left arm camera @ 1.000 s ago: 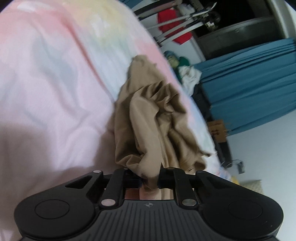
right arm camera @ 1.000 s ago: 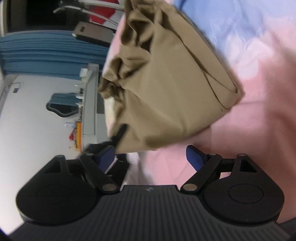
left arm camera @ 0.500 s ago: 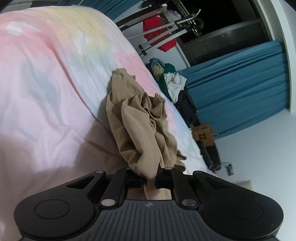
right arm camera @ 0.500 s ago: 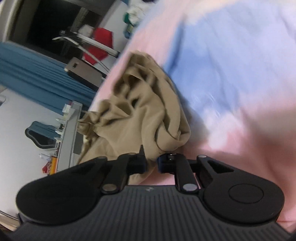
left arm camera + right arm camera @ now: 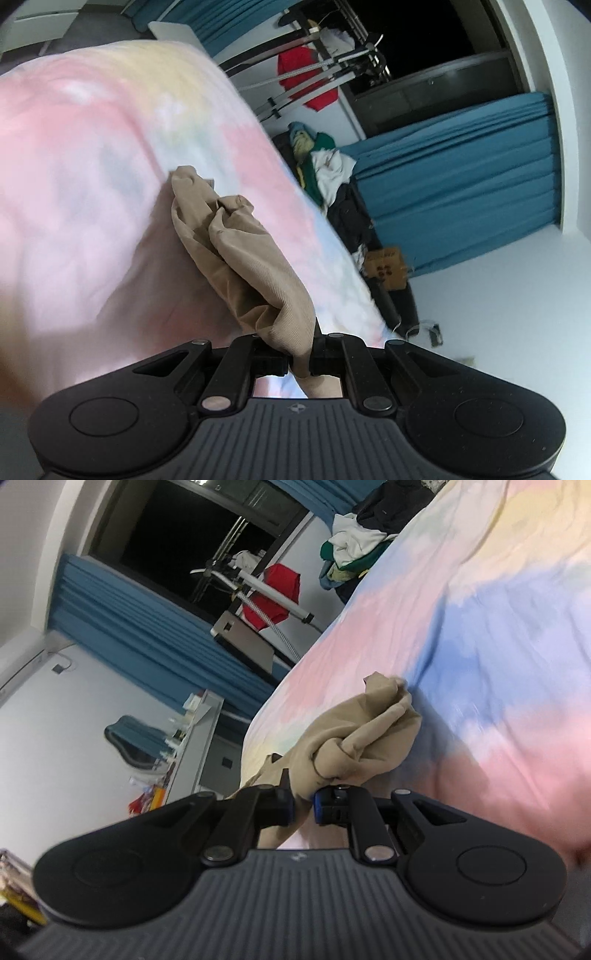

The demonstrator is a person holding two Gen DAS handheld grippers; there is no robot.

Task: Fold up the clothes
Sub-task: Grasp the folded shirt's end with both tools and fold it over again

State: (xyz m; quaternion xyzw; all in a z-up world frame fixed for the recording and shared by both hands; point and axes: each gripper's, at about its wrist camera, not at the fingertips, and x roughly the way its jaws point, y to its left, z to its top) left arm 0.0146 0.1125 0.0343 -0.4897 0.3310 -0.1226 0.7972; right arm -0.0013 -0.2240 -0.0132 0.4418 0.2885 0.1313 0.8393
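Observation:
A crumpled tan garment [image 5: 236, 254] hangs stretched above a bed with a pastel pink, blue and yellow cover [image 5: 74, 177]. My left gripper [image 5: 298, 363] is shut on one edge of the garment, which bunches between its jaws. In the right wrist view the same tan garment [image 5: 354, 746] is twisted and lifted off the bed cover [image 5: 498, 646]. My right gripper [image 5: 303, 808] is shut on another edge of it. The far end of the cloth still touches the cover.
A pile of other clothes [image 5: 325, 170] lies past the bed's far edge; it also shows in the right wrist view [image 5: 354, 542]. A drying rack with a red garment [image 5: 310, 81] stands by blue curtains [image 5: 461, 184]. A white shelf with small items [image 5: 192, 734] stands at left.
My right gripper, open a second ago, has closed on the garment's edge. Both grippers have lifted, pulling the cloth up off the bed and stretching it into a narrower bundle.

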